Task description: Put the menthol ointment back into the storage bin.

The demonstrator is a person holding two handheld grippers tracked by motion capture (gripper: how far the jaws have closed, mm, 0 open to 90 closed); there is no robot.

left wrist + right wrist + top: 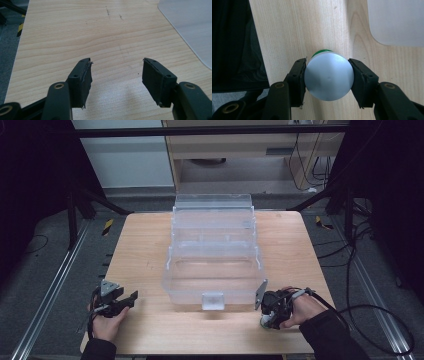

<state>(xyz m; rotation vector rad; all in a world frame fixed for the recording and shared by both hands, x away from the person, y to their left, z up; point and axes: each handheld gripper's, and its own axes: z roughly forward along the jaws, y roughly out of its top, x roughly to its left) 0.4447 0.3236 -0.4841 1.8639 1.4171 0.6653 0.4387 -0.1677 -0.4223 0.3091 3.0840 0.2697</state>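
Fingers of right gripper (328,75) clamp white-capped bottle (329,76) near table (150,250) edge; left gripper (116,75) fingers spread.

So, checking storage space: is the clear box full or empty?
Empty: through the clear box walls nothing shows inside, in the high view.

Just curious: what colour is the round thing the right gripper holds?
Pale grey top, green below, on the bottle; clearest in the right gripper view.
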